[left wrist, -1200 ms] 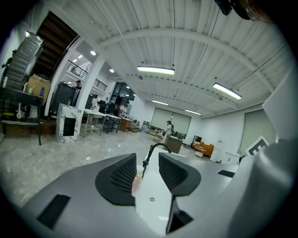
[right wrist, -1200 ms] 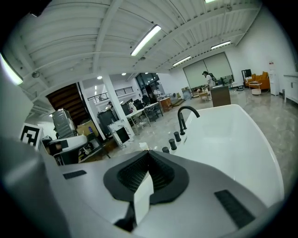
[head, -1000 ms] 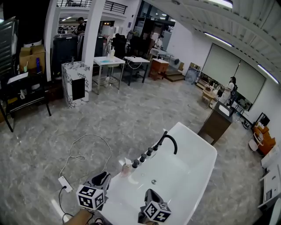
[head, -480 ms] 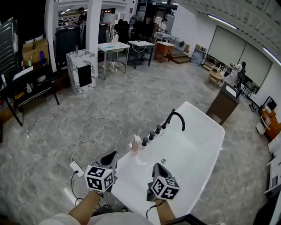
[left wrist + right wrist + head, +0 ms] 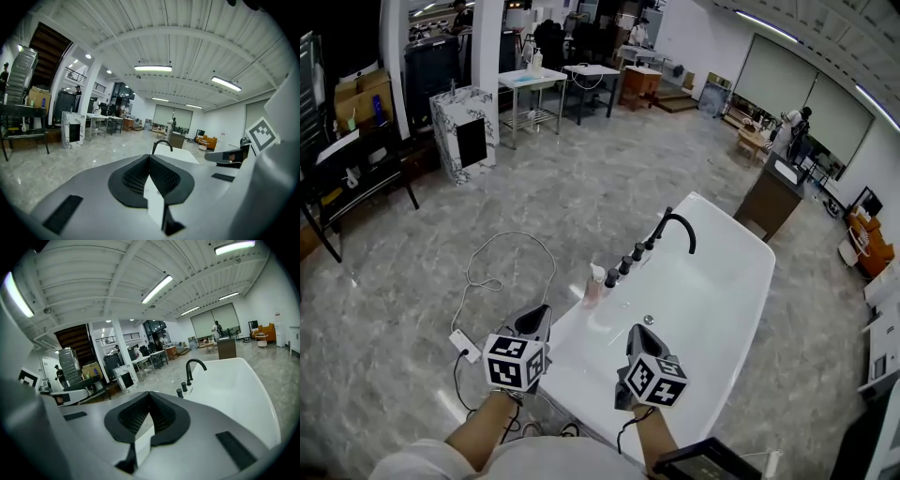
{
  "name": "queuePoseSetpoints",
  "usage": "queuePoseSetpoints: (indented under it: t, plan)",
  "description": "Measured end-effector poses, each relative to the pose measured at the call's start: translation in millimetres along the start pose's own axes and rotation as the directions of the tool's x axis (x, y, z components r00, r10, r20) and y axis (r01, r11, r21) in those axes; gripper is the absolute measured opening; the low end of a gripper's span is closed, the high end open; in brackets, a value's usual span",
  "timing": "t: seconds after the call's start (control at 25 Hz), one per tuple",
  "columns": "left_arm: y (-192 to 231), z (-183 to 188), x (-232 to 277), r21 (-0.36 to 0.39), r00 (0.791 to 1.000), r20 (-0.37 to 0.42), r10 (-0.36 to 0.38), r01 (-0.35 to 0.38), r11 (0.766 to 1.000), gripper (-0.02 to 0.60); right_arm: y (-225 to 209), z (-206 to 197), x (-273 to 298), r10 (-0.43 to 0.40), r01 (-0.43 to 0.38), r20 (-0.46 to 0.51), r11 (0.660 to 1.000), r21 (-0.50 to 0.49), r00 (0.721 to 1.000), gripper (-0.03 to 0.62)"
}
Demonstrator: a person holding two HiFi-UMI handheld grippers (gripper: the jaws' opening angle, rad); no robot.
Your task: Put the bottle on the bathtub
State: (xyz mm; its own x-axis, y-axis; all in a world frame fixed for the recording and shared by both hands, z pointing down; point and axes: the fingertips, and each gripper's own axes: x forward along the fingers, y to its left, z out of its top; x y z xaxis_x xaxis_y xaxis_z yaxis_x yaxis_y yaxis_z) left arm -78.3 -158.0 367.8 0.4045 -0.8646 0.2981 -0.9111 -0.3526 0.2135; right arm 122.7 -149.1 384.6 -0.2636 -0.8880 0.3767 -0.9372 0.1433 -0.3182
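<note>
A pinkish pump bottle (image 5: 593, 285) stands upright on the near-left rim of the white bathtub (image 5: 712, 300), beside the row of black knobs (image 5: 624, 264) and the black faucet (image 5: 677, 228). My left gripper (image 5: 538, 317) is a short way to the lower left of the bottle and apart from it. It is shut, with nothing between its pads (image 5: 150, 155). My right gripper (image 5: 641, 330) hangs over the tub's near end, also shut and empty (image 5: 150, 393). The bottle does not show in either gripper view. The faucet (image 5: 193, 369) and tub (image 5: 234, 385) lie ahead of the right gripper.
A white power strip (image 5: 464, 345) and its looping cable (image 5: 502, 272) lie on the marble floor left of the tub. A marble-faced cabinet (image 5: 461, 122), a black shelf (image 5: 347, 178) and tables (image 5: 534, 84) stand farther back. A dark counter (image 5: 773, 197) stands beyond the tub.
The left gripper's jaws went from slightly apart to shut with nothing in them. Both grippers and forearms now show higher in the head view. The bottle stays on the rim.
</note>
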Motion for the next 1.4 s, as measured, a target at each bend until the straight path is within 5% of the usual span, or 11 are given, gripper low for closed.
queuePoseSetpoints:
  t: [1.4]
  plan:
    - [9.9, -12.1, -1.0, -0.014, 0.999, -0.026, -0.030, 0.029, 0.999, 0.017, 17.6, 0.7, -14.1, -0.073, 0.074, 0.010, 0.997, -0.023, 0.997, 0.026]
